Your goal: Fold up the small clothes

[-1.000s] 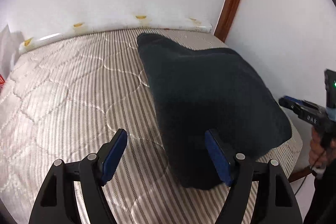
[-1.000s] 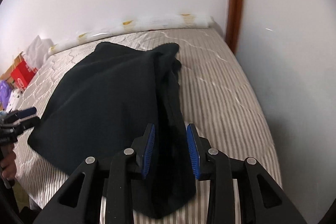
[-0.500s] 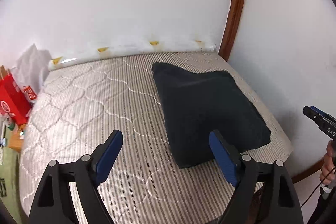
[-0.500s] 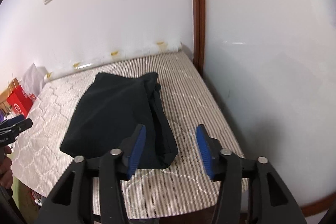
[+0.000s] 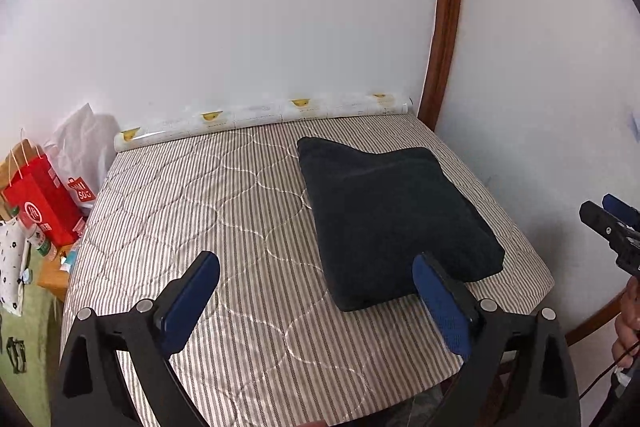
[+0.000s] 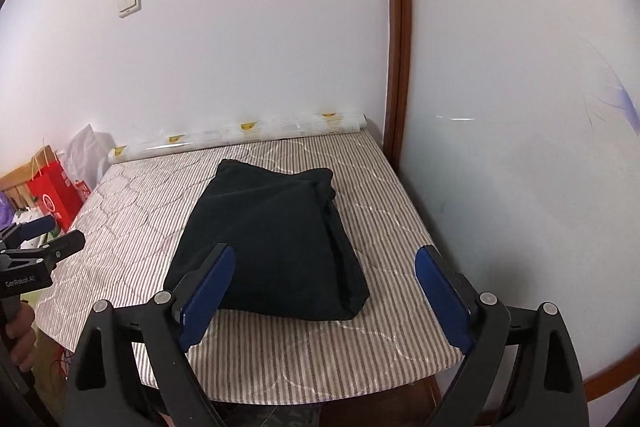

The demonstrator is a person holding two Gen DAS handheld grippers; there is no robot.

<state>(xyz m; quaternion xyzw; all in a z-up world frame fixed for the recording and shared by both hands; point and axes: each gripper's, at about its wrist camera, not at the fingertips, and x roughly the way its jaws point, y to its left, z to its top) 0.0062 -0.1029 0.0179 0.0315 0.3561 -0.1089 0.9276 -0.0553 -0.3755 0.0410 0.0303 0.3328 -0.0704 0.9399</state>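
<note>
A dark folded garment [image 5: 392,219] lies flat on the striped quilted mattress [image 5: 192,211], toward its right side; it also shows in the right wrist view [image 6: 272,243]. My left gripper [image 5: 316,291] is open and empty, held back above the mattress's near edge, left of the garment. My right gripper [image 6: 324,283] is open wide and empty, held back over the near edge in front of the garment. Neither gripper touches the garment. The right gripper's tips show at the right edge of the left wrist view [image 5: 612,223]; the left gripper shows at the left edge of the right wrist view [image 6: 36,247].
A rolled white sheet with yellow marks [image 5: 260,119] lies along the mattress's far edge at the wall. A red paper bag [image 5: 40,203] and a white plastic bag [image 5: 84,151] stand left of the bed. A brown wooden trim [image 5: 444,27] marks the wall corner at the right.
Both grippers have pulled back and up from the garment. The right gripper has opened from nearly shut around the garment's fold to wide open. The garment lies still.
</note>
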